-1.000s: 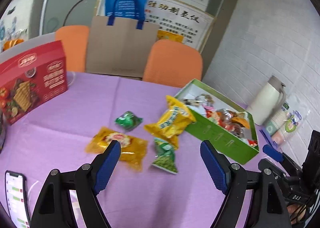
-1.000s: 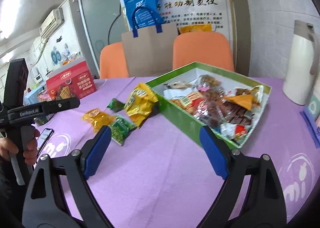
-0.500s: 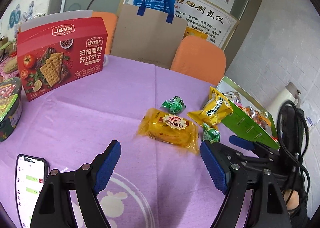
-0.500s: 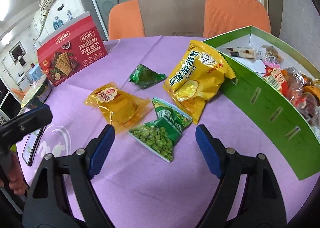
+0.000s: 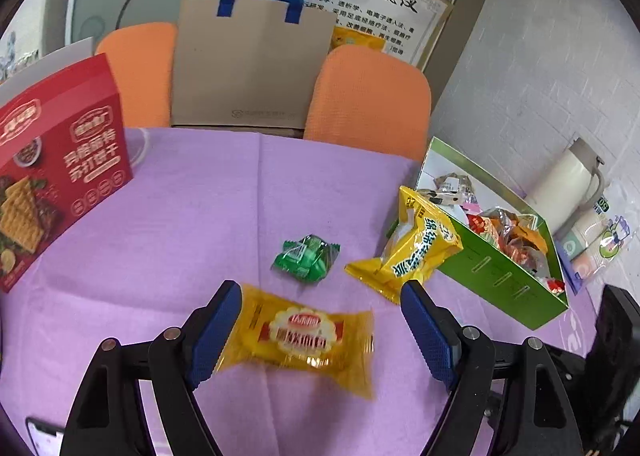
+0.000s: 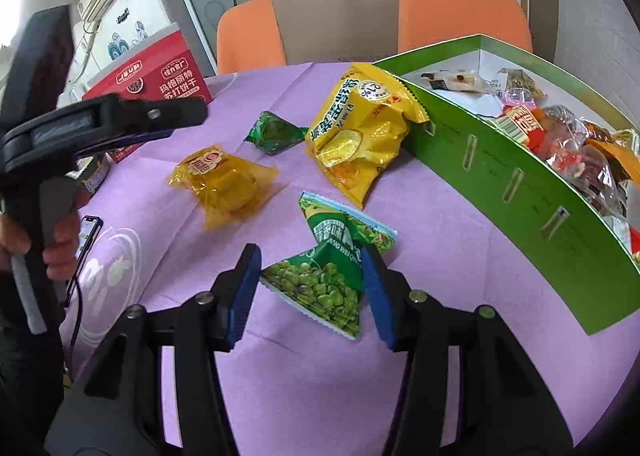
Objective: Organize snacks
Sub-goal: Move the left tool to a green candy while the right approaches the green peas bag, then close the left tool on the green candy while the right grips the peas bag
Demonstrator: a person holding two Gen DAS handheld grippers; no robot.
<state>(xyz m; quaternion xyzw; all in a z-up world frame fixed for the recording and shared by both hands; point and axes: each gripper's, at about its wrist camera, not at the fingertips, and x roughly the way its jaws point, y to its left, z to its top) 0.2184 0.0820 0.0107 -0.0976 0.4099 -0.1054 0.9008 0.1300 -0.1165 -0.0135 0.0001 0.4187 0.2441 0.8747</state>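
Left wrist view: purple cloth covers the worktop [image 5: 200, 196], orange chairs [image 5: 368, 96] behind. Left gripper [image 5: 320, 332], jaws released, straddles a glossy yellow cake pack [image 5: 300, 336]. Right gripper [image 6: 312, 288], jaws released, flanks a crinkly pea packet [image 6: 324, 280] near the green cardboard box [image 6: 500, 184].

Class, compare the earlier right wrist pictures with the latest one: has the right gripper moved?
Yes. The right gripper has come forward and down toward the green pea packet, which now lies between its open fingers, left of the green box.
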